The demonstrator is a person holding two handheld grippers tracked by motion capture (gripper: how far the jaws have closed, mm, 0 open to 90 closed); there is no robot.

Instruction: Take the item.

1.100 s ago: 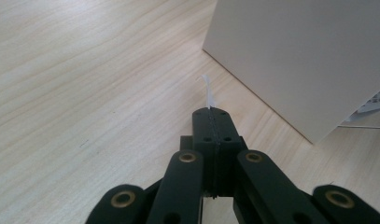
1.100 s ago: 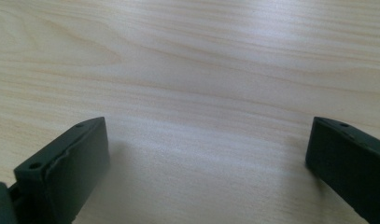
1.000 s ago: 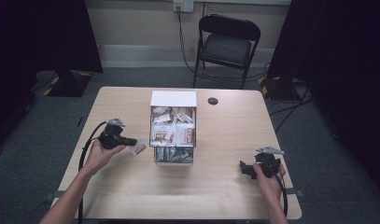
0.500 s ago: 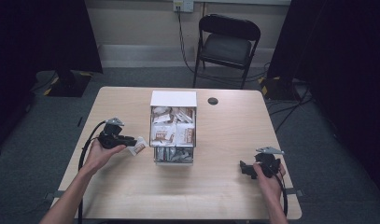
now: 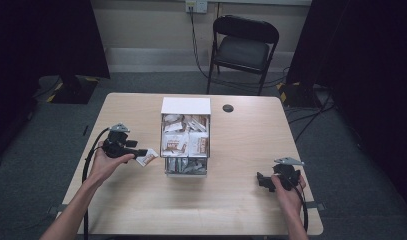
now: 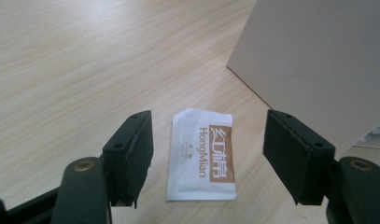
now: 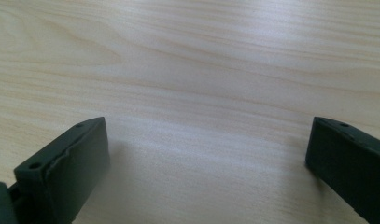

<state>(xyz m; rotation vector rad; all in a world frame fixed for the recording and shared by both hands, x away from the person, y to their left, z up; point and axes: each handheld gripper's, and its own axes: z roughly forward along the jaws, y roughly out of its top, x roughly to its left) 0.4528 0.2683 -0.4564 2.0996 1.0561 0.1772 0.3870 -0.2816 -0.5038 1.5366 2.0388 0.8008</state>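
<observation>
**Sachet released beside the box**

The jaws of the left gripper (image 6: 208, 158) have just been opening, and the white-and-brown sachet (image 6: 202, 155) is now seen lying flat on the surface (image 6: 61, 70) between them, touched by neither pad. A second ago the sachet was pinched at the gripper's tip; it has since been let go, so a set-down beside the box appears to be complete, and this sachet is judged to need no further handling. In the high view the sachet (image 5: 149, 157) is found just left of the clear box (image 5: 185, 141), near but apart from its wall.

The right gripper (image 5: 263, 181) is held wide open over bare wood near the right front edge, with nothing between its jaws.

The box is packed with more sachets, with a white lid (image 5: 186, 105) at its far end. A small dark disc (image 5: 228, 108) lies behind it, and a folding chair (image 5: 243, 47) stands beyond the surface. The box wall stands close on one side of the left gripper and would be met first if the hand swung that way.
</observation>
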